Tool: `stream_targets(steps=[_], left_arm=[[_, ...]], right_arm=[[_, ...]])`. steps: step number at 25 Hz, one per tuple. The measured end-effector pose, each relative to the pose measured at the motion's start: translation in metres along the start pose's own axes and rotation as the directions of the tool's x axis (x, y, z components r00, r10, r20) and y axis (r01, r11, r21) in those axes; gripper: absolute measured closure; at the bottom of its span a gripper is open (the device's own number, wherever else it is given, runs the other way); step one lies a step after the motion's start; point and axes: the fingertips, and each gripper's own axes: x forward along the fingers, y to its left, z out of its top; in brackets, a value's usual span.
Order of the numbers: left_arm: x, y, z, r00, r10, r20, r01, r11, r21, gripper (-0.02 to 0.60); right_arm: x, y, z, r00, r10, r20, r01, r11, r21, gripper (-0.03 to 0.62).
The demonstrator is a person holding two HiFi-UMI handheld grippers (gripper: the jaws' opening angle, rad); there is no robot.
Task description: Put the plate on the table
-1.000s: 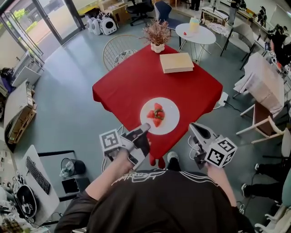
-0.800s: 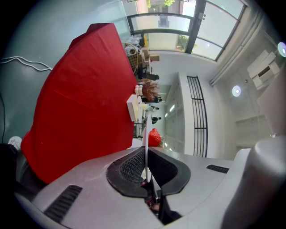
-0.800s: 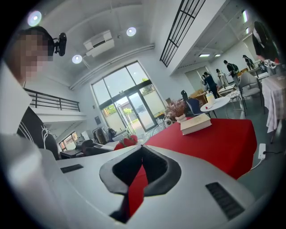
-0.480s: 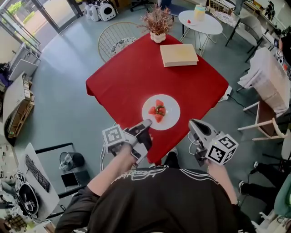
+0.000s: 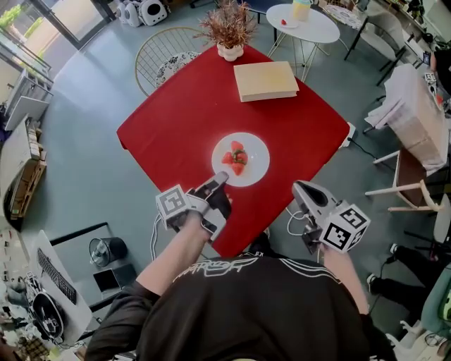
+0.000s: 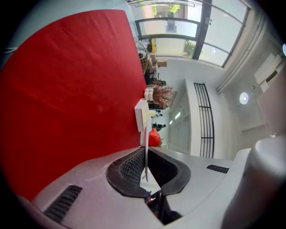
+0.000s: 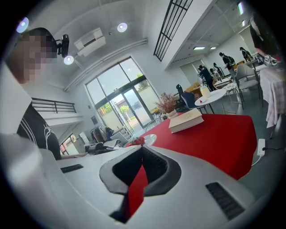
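Note:
A white plate (image 5: 250, 151) with strawberries (image 5: 235, 158) lies over the near part of the red-clothed table (image 5: 176, 120). My left gripper (image 5: 219, 181) is shut on the plate's near rim. In the left gripper view the plate rim (image 6: 146, 150) runs edge-on between the black pads, with a strawberry (image 6: 154, 137) beyond. Whether the plate rests on the cloth I cannot tell. My right gripper (image 5: 301, 187) hangs off the table's near right edge, shut and holding nothing. In the right gripper view, the right gripper (image 7: 142, 148) points across the table toward the plate (image 7: 149, 139).
A tan book (image 5: 266, 80) and a potted dried plant (image 5: 227, 28) stand on the table's far side. A wire chair (image 5: 162, 60) is behind the table and a small round white table (image 5: 303, 21) further back. Chairs (image 5: 409, 176) and a cable on the floor lie to the right.
The left gripper has carried the plate farther in from the table's near corner. The head view has shifted, and the right gripper has kept its place off the edge.

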Motion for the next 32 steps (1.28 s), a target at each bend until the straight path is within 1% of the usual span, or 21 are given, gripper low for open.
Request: stream_targets(steps=[3, 11, 16, 20, 22, 25, 30, 32], left_arm=[[0.02, 0.004, 0.007, 1.0, -0.018, 0.018, 0.018, 1.0, -0.012, 0.563], [0.058, 0.036, 0.034, 0.999, 0.0, 0.055, -0.002, 0.999, 0.04, 0.563], [0.074, 0.055, 0.043, 0.998, 0.029, 0.054, -0.032, 0.998, 0.053, 0.563], [0.085, 0.071, 0.046, 0.995, 0.087, 0.055, -0.09, 0.994, 0.061, 0.563], [0.09, 0.074, 0.046, 0.993, 0.106, 0.055, -0.11, 0.991, 0.079, 0.563], [0.096, 0.08, 0.046, 0.992, 0.119, 0.053, -0.123, 0.988, 0.092, 0.561], [0.098, 0.088, 0.049, 0.988, 0.138, 0.064, -0.143, 0.986, 0.082, 0.561], [0.099, 0.089, 0.049, 0.987, 0.144, 0.069, -0.15, 0.985, 0.089, 0.561]], right_arm=[[0.002, -0.018, 0.007, 1.0, 0.009, 0.007, -0.009, 1.0, 0.022, 0.586], [0.009, -0.056, 0.014, 1.0, 0.004, -0.011, -0.003, 0.998, 0.056, 0.586], [0.014, -0.072, 0.016, 1.0, 0.0, -0.03, 0.002, 0.998, 0.066, 0.586], [0.018, -0.083, 0.014, 0.999, 0.001, -0.046, 0.003, 0.997, 0.077, 0.586], [0.019, -0.088, 0.011, 0.998, -0.002, -0.06, 0.007, 0.997, 0.077, 0.586], [0.02, -0.092, 0.01, 0.998, 0.003, -0.07, 0.002, 0.997, 0.076, 0.586], [0.022, -0.096, 0.009, 0.997, 0.014, -0.074, -0.008, 0.996, 0.09, 0.586], [0.022, -0.099, 0.008, 0.997, 0.015, -0.076, -0.008, 0.995, 0.097, 0.586]])
